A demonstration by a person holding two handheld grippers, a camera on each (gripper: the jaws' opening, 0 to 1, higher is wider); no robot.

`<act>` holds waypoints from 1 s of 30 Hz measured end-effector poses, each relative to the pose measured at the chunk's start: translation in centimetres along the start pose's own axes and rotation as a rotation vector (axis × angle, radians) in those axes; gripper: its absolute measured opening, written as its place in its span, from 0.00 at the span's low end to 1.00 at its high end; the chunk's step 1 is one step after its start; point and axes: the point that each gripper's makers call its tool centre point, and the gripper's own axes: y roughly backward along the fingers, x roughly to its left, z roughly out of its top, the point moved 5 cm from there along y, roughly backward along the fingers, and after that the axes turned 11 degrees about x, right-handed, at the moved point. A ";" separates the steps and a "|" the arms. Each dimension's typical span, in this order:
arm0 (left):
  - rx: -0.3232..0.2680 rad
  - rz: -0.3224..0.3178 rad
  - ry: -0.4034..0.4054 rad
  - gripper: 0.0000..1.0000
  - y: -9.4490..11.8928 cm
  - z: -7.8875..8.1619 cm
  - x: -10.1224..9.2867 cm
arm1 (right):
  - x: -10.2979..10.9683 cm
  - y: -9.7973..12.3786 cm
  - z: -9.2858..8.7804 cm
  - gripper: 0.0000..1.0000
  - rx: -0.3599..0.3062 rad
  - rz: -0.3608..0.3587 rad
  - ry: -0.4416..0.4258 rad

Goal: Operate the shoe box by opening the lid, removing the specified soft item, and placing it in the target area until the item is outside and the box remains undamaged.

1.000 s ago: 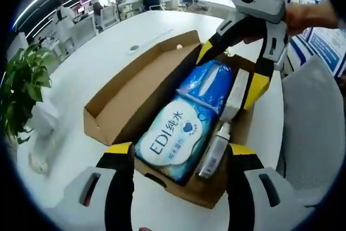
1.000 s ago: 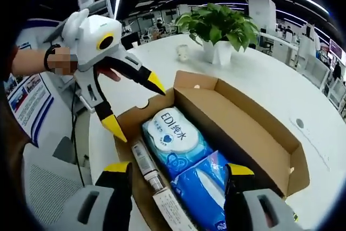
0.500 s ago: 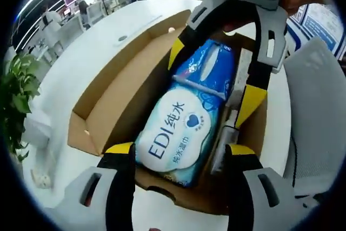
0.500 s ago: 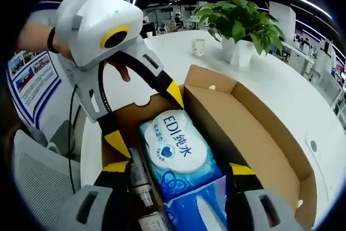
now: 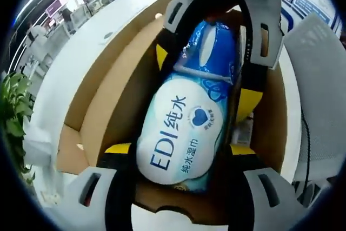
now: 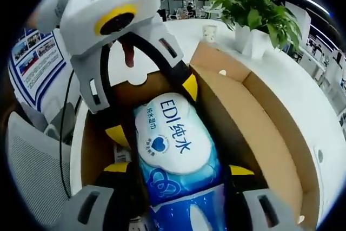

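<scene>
The open cardboard shoe box (image 5: 102,106) lies on a white table, its lid (image 6: 265,128) folded back. Inside lies a white and blue "EDI" wet wipes pack (image 5: 181,133) (image 6: 173,133), end to end with a blue tissue pack (image 5: 213,47) (image 6: 186,215). A small bottle (image 5: 246,128) is wedged along the box wall. My left gripper (image 5: 181,150) (image 6: 153,111) is open, its jaws either side of the wipes pack. My right gripper (image 6: 178,169) (image 5: 205,79) is open too, reaching in from the opposite end and straddling the seam between the two packs.
A potted plant (image 6: 254,9) and a small cup (image 6: 210,31) stand on the table (image 5: 65,63) beyond the box. A grey mesh chair (image 5: 319,79) (image 6: 32,166) sits close beside the box. Office desks and people are far behind.
Both grippers have dropped into the box from opposite ends and closed in on each other. Their jaws now flank the packs instead of hovering above. The packs have not moved.
</scene>
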 end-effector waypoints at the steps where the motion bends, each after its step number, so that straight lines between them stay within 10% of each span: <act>1: 0.000 0.005 -0.001 0.65 -0.1 0.0 0.1 | -0.1 -0.2 -0.1 0.65 0.008 -0.010 0.011; 30: 0.052 -0.014 -0.161 0.65 -1.1 0.4 -1.4 | 0.8 -1.0 -1.0 0.64 0.083 -0.061 0.189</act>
